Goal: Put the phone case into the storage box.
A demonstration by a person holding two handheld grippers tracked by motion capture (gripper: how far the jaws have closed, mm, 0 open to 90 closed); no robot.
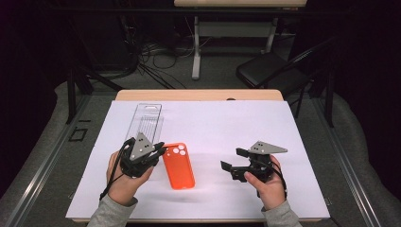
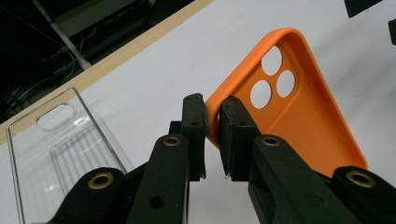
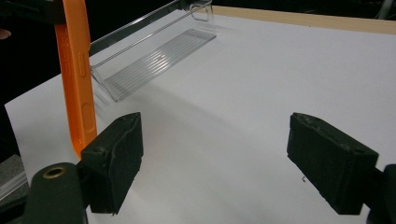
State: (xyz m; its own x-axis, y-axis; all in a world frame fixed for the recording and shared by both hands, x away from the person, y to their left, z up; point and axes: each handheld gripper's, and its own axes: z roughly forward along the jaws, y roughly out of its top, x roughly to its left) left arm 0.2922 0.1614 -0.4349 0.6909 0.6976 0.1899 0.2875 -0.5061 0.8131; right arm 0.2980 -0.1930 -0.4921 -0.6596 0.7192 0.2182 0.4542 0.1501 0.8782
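Phone case (image 2: 303, 116): orange, soft-looking rubbery plastic, matt; inner face finely stippled, rim smooth. Packaging tray (image 2: 56, 149): clear hard plastic, glossy, ribbed floor. Table cover (image 1: 227, 127): white, paper-like sheet, matt and smooth; bare wood edge (image 1: 198, 94) beyond it, pale with a satin finish. Left gripper (image 2: 212, 135): black matt plastic arms, brass-coloured inserts, pads with a rough, foam-like face. Right gripper (image 3: 215, 163): same black pads, worn and grainy at the edges.

1. Phone case (image 1: 178, 165) sat on the white sheet (image 1: 227, 127), near its front edge.
2. Clear tray (image 1: 147, 122) lay just behind the phone case.
3. Left gripper (image 1: 160, 150) was at the phone case's left edge; right gripper (image 1: 231, 159) well to its right.
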